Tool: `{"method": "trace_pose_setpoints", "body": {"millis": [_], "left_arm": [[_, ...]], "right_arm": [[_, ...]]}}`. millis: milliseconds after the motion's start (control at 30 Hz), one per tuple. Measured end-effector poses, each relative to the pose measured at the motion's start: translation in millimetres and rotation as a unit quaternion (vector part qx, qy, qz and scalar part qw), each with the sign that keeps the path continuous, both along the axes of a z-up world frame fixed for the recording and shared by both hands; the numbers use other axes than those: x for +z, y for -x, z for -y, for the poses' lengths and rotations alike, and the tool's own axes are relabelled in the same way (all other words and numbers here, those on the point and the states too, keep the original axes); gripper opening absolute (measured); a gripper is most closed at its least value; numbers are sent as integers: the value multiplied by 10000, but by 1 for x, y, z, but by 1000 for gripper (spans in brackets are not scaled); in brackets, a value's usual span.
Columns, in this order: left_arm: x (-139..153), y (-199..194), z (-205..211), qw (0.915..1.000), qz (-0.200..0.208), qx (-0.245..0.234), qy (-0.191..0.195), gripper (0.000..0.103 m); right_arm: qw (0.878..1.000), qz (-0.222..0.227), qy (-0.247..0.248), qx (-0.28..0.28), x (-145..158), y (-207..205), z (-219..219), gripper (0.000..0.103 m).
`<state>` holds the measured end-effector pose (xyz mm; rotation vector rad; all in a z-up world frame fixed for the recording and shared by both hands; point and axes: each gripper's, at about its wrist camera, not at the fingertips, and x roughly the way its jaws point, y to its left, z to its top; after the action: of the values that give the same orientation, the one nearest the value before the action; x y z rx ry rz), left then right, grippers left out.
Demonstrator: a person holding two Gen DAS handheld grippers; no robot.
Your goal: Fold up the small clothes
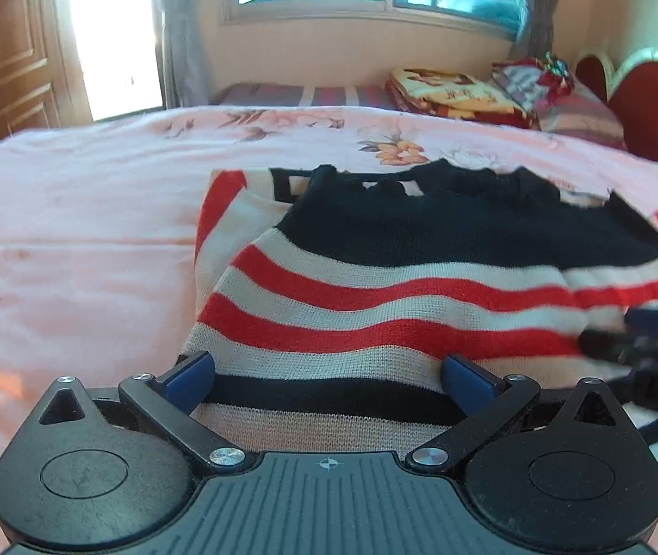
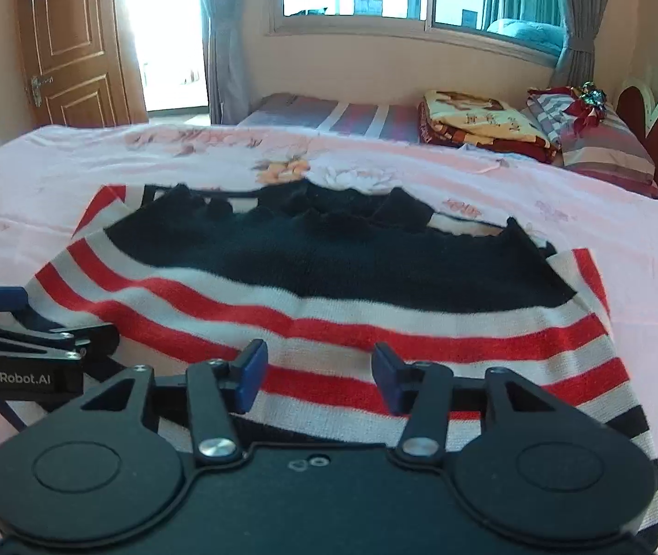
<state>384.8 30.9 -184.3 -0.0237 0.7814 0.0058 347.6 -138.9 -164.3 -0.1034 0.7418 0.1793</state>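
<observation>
Left wrist view first: the left gripper (image 1: 328, 372) is seen at the near hem of the striped sweater (image 1: 398, 296), its blue pads set wide apart, with the black and cream hem band showing between them. No pinch on the knit can be made out; the jaws are judged open. Just to its right, at the frame edge, the right gripper (image 1: 653, 337) is seen blurred over the same hem.

From the right wrist view, the right gripper (image 2: 317, 367) is seen with its pads parted about halfway, red and cream stripes lying between them unpressed, so nothing is taken to be held. The left gripper (image 2: 14, 319) is seen at the left edge, beside the sweater's near left corner.

Farther out, the sweater is seen lying on the pink floral bedspread (image 1: 74, 240), partly folded, the dark upper part doubled towards the far edge. Its long axis is judged to run left to right across both grippers, directly ahead of them; each hand is nearest its own hem corner, so a fold away from the person is favoured.
</observation>
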Motion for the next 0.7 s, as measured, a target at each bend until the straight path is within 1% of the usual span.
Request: {"method": "trace_pose_setpoints", "body": {"millis": [100, 200, 267, 367, 467, 700], "left_arm": [[6, 3, 1, 9999, -94, 3, -72, 103], [8, 13, -3, 9996, -244, 102, 70, 103], [7, 19, -4, 9992, -330, 185, 85, 103], [7, 29, -4, 9986, -426, 291, 76, 103], [8, 37, -5, 9985, -450, 286, 133, 103], [7, 47, -12, 9966, -510, 346, 543, 103]], "right_arm": [[9999, 20, -98, -54, 6, 2, 2, 50], [9994, 109, -325, -59, 13, 11, 6, 51], [9992, 74, -378, -55, 13, 15, 6, 51], [9995, -17, -306, -40, 8, 21, 4, 52], [9997, -45, -223, -58, 5, 27, 2, 53], [9997, -66, -54, -210, 4, 39, 0, 53]]}}
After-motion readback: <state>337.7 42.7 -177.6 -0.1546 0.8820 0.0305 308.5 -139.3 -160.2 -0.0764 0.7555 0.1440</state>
